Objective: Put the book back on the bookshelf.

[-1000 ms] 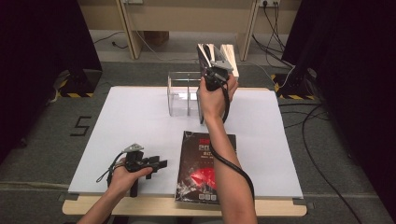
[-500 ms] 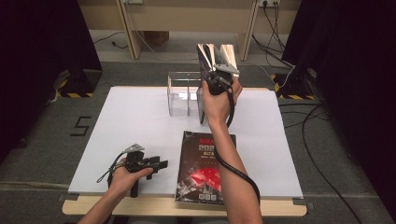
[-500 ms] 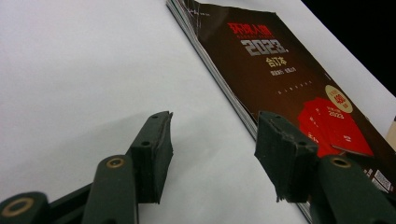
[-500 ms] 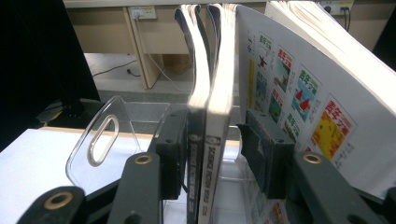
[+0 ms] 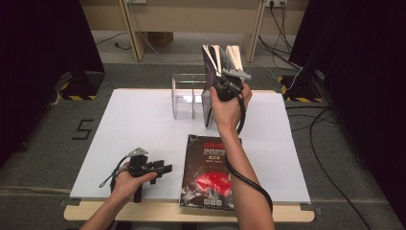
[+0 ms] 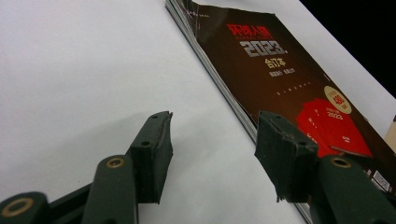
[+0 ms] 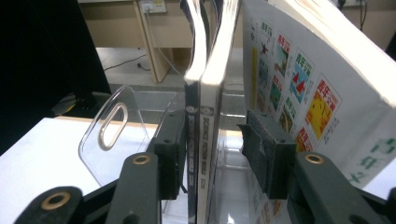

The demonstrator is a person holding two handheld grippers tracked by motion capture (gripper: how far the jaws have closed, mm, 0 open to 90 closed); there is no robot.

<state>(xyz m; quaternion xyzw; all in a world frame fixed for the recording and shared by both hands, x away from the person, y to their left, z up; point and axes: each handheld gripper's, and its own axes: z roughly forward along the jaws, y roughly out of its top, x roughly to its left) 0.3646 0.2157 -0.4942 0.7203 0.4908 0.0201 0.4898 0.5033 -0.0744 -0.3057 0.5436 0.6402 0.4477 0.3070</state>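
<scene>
Jaws of the right gripper [image 5: 224, 85] have just been opening around the upright magazine [image 7: 205, 116] in the clear rack [image 5: 186, 96] at the tabletop's far edge; back out straight. Left gripper [image 5: 158, 168] rests open near the front edge.

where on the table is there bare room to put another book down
Bare patches: the wide stretch left of the clear acrylic rack, above the left gripper, and the strip right of the flat dark magazine. It is crowded at the rack, where the right gripper stands around the upright books.
</scene>
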